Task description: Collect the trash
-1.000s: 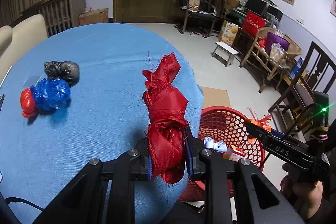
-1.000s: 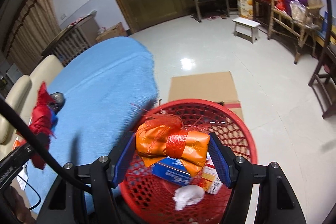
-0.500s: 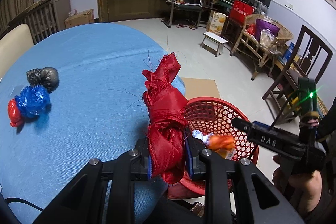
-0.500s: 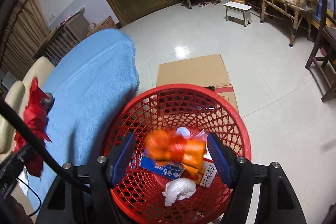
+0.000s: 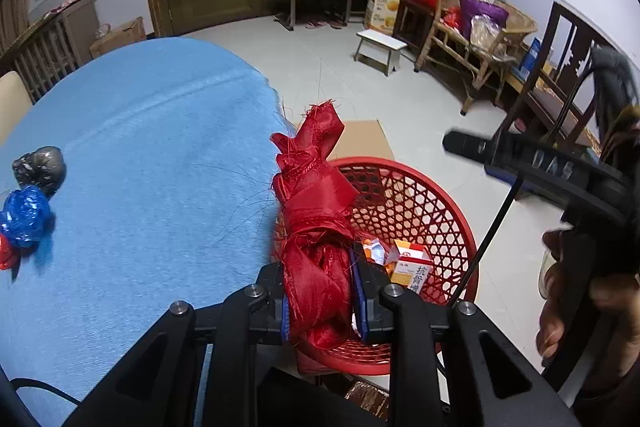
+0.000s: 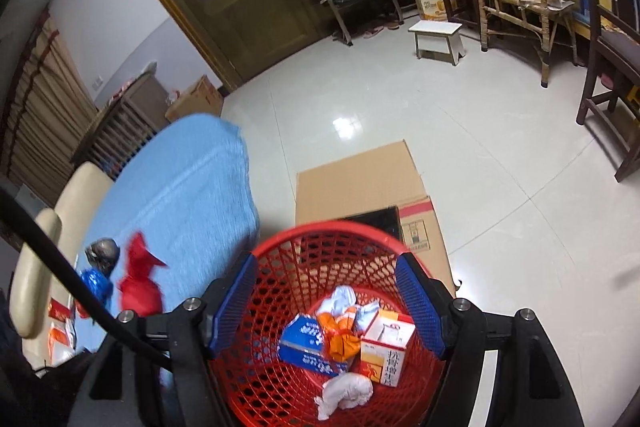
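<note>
While clamped in the left claw (image 5: 318, 297), red fabric bundle (image 5: 316, 227) knotted, frayed, shiny, right claw (image 6: 326, 307) opening, empty.

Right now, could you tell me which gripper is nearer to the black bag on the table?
Left. The left gripper sits at the table's edge, across the blue cloth from the black bag; the right gripper hangs over the red basket beyond it.

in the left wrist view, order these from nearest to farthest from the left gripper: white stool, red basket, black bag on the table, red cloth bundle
1. red cloth bundle: clamped between the left gripper fingers.
2. red basket: just beyond, on the right.
3. black bag: far left on the blue table.
4. white stool: across the floor, toward the far wall.
</note>
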The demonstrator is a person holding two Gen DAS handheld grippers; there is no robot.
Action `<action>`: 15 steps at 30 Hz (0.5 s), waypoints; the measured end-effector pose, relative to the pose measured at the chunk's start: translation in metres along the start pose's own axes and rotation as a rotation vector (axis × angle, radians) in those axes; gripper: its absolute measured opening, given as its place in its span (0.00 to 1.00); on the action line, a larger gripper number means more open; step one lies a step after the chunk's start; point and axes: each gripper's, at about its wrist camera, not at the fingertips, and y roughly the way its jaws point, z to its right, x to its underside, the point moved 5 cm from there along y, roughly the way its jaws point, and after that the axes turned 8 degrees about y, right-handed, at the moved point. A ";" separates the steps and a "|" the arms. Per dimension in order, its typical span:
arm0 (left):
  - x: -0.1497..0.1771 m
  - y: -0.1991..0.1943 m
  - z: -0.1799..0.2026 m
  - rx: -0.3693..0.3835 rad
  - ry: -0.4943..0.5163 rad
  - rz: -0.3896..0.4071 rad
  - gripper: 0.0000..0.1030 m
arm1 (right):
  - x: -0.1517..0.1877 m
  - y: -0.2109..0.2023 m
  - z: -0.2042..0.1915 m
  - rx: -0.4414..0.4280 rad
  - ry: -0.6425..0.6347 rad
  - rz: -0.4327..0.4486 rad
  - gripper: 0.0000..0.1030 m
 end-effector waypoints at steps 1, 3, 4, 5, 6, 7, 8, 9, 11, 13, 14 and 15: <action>-0.001 0.003 0.002 0.003 0.004 -0.007 0.24 | -0.003 -0.001 0.001 -0.003 0.004 0.006 0.73; 0.000 0.007 0.007 0.011 0.013 -0.020 0.25 | -0.008 -0.004 0.003 -0.008 0.013 0.018 0.73; 0.000 0.008 0.009 0.013 0.015 -0.025 0.25 | -0.010 -0.006 0.004 -0.010 0.020 0.024 0.73; 0.001 0.010 0.010 0.018 0.019 -0.033 0.26 | -0.012 -0.007 0.005 -0.010 0.024 0.028 0.73; 0.001 0.013 0.012 0.023 0.025 -0.043 0.29 | -0.014 -0.008 0.006 -0.010 0.029 0.031 0.73; 0.001 0.015 0.014 0.027 0.028 -0.048 0.30 | -0.015 -0.009 0.007 -0.010 0.034 0.036 0.73; 0.001 0.016 0.015 0.030 0.029 -0.050 0.37 | -0.016 -0.010 0.008 -0.009 0.038 0.039 0.73; 0.001 0.017 0.016 0.030 0.028 -0.057 0.52 | -0.017 -0.011 0.008 -0.009 0.040 0.043 0.73; 0.002 0.018 0.017 0.042 0.022 -0.055 0.67 | -0.019 -0.012 0.008 -0.006 0.041 0.048 0.73; 0.002 0.016 0.016 0.032 0.025 -0.058 0.68 | -0.020 -0.013 0.008 -0.007 0.043 0.053 0.73; 0.002 0.012 0.013 0.032 0.021 -0.050 0.68 | -0.021 -0.014 0.008 -0.006 0.043 0.056 0.73; 0.002 0.008 0.010 0.031 0.013 -0.040 0.68 | -0.021 -0.015 0.007 -0.007 0.040 0.060 0.73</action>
